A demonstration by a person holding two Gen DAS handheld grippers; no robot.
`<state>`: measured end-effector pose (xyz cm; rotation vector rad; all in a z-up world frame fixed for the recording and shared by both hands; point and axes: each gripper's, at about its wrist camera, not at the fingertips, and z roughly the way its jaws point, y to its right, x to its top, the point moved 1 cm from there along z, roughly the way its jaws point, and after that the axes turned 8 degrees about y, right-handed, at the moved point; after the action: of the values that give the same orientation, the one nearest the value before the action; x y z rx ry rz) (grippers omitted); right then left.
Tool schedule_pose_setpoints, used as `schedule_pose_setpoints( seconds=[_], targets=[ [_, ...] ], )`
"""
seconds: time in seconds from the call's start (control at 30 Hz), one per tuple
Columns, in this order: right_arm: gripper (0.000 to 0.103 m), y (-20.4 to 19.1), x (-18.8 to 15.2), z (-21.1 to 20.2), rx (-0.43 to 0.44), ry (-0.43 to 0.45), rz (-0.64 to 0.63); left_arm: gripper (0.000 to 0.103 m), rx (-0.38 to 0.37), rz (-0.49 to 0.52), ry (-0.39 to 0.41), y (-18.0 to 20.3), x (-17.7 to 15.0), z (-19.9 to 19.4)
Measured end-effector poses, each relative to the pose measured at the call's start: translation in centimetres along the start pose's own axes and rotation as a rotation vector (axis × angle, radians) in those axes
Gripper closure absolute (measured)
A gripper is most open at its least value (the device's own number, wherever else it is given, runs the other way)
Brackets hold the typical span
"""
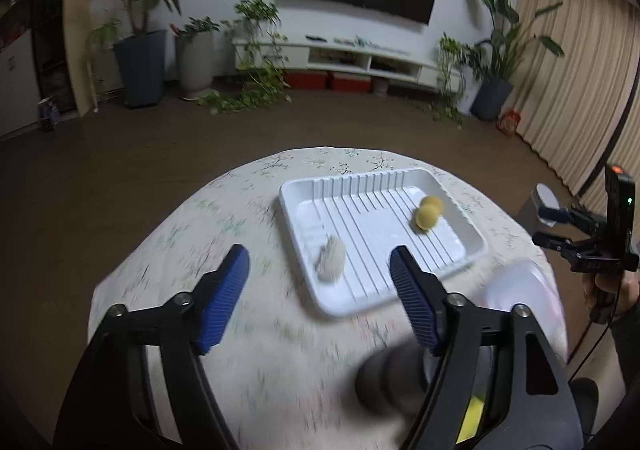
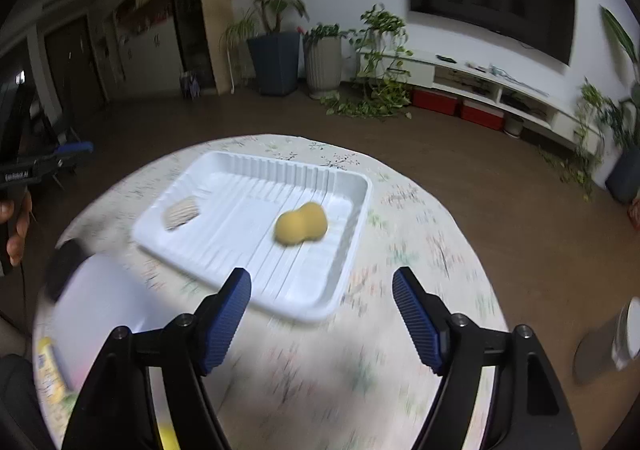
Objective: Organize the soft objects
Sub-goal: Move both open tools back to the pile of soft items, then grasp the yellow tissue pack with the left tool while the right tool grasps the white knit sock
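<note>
A white ribbed tray [image 1: 472, 250] [image 2: 352, 226] lies on the round, floral-clothed table. Inside it rest a yellow peanut-shaped sponge [image 1: 428, 212] [image 2: 302, 224] and a beige knitted pad [image 1: 331, 260] [image 2: 181, 212]. My left gripper [image 1: 320, 274] hovers open above the tray's near edge, nothing between its blue pads. My right gripper [image 2: 322, 290] is open over the tray's near right corner, likewise empty. A dark grey peanut-shaped sponge [image 1: 390, 378] sits on the cloth near the left gripper's right finger. From the left wrist view the right gripper [image 1: 560, 226] shows at the far right, held by a hand.
A translucent white container [image 1: 520, 290] [image 2: 100, 302] stands at the table's near edge, with a yellow item [image 2: 50, 370] beside it. The other gripper [image 2: 60, 158] and a hand show at the left. Potted plants, a TV console and curtains line the room beyond.
</note>
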<state>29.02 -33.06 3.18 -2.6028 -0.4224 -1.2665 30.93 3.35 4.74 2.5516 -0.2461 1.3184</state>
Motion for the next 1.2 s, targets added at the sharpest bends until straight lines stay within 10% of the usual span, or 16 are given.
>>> schedule_pose_setpoints(
  seconds=[0.3,0.7,1.2],
  targets=[
    [0.009,-4.8,-8.9,-10.8,0.059,0.049,0.138,0.021,-0.027,-0.010,0.005,3.4,-10.2,-9.9],
    [0.006,-14.1,-17.3,-14.2,0.070,-0.010,0.092,0.021,0.002,-0.047,-0.055,8.3,-20.7,-13.6],
    [0.020,-19.7,-20.6,-10.5,0.011,-0.066,0.007,0.021,0.020,0.054,-0.078,11.6,-20.3,-10.3]
  ],
)
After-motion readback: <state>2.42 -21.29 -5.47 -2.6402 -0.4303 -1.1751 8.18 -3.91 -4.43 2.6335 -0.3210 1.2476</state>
